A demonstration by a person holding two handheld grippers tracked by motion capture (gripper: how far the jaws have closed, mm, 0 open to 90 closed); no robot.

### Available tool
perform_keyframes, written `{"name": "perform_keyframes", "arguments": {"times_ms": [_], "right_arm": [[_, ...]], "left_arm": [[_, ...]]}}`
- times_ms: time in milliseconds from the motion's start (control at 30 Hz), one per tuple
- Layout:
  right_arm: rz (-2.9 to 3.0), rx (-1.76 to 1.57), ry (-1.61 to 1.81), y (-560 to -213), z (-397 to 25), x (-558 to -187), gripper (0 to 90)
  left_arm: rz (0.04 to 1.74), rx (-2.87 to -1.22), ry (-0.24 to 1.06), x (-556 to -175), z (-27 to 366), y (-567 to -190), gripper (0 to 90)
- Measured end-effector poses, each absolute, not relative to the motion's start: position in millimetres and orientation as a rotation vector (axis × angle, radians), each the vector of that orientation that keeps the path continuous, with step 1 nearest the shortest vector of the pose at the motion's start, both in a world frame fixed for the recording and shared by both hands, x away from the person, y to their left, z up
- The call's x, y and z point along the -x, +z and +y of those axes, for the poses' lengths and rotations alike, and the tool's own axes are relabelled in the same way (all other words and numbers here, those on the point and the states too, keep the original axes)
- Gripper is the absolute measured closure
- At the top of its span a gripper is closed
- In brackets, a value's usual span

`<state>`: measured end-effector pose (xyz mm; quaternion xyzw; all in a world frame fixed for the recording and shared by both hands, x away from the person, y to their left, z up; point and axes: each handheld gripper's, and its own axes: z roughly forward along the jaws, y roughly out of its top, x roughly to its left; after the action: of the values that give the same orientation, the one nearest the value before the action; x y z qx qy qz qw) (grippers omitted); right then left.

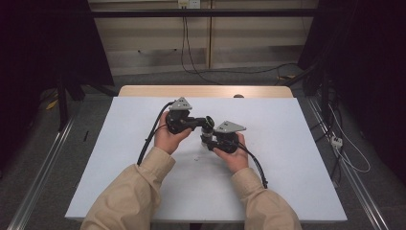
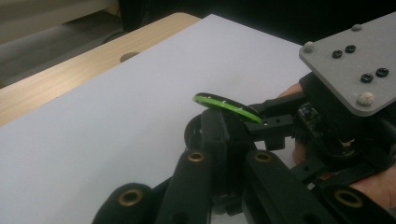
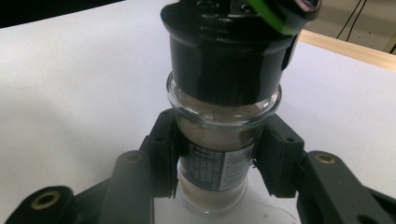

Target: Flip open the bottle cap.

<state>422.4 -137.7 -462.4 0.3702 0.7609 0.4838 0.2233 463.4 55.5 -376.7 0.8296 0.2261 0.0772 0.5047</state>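
Note:
A small glass jar (image 1: pixel 206 136) of beige powder stands upright on the white table (image 1: pixel 287 158), near its middle. It has a black cap (image 3: pixel 226 60) with a green flip lid (image 2: pixel 227 107) tilted open. My right gripper (image 3: pixel 215 149) is shut on the jar's glass body (image 3: pixel 212 140), one jaw on each side of the label. My left gripper (image 2: pixel 219 135) comes in from the left in the high view and is shut on the black cap (image 2: pixel 205 133). In the high view the left gripper (image 1: pixel 203 120) sits just above the right gripper (image 1: pixel 207 140).
A wooden strip (image 1: pixel 206 91) with a small round hole runs along the table's far edge. Cables trail from both grippers toward the person's beige sleeves (image 1: pixel 139 187). The right gripper's grey plate (image 2: pixel 355 70) stands close by in the left gripper view.

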Motion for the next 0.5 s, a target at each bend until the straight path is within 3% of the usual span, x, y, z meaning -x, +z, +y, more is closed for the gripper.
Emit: {"name": "perform_keyframes", "arguments": {"times_ms": [500], "right_arm": [[2.101, -1.018, 1.334, -462.4, -137.6, -422.3, 54.3]], "left_arm": [[0.537, -2.008, 0.195, -463.6, 53.0, -374.2, 90.0]]}}
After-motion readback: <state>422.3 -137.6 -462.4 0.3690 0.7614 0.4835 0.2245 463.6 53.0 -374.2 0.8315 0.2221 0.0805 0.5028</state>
